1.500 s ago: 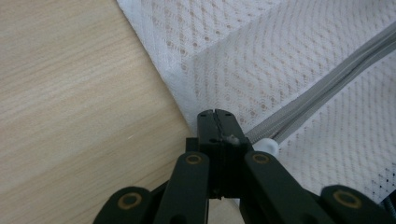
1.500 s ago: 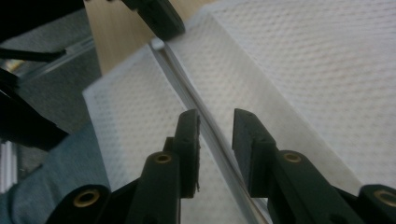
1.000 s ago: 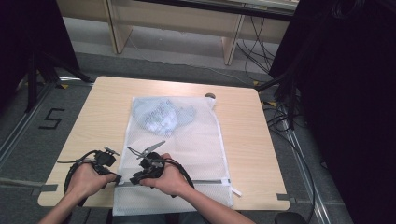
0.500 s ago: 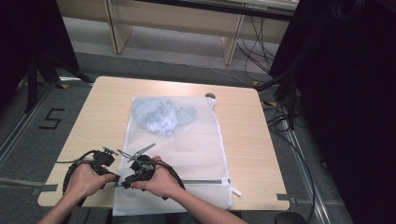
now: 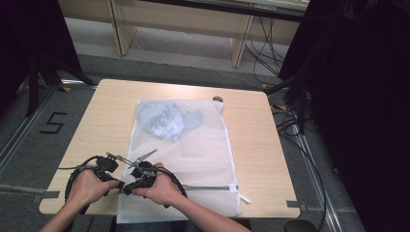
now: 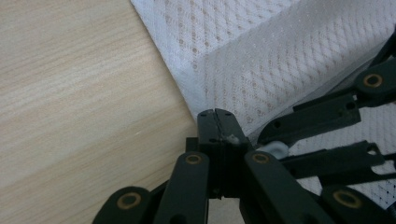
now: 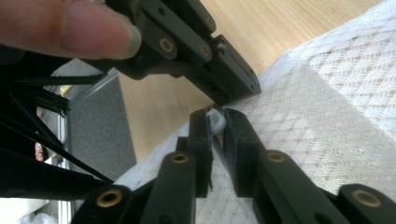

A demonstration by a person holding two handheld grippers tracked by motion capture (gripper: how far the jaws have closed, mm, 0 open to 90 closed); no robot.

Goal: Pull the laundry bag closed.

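Mesh bag (image 5: 193, 154) unmoved; right claw (image 7: 215, 122), shifted leftward, pinches zipper pull (image 7: 216, 123); left claw (image 6: 215, 113) pressed together.

One mesh bag (image 5: 193, 159), two hand-held grippers (image 5: 126, 170)

The high view looks forward and down from above the person's side, taking in the whole pale wooden desk (image 5: 96, 121) and the grey floor around it. The left gripper view sits very close above the desk's near left corner, facing the edge of the white mesh laundry bag (image 6: 280, 56) on bare wood. The right gripper view is just as close, aimed across the same bag edge toward the left gripper (image 7: 219, 70). All three share that near left patch.
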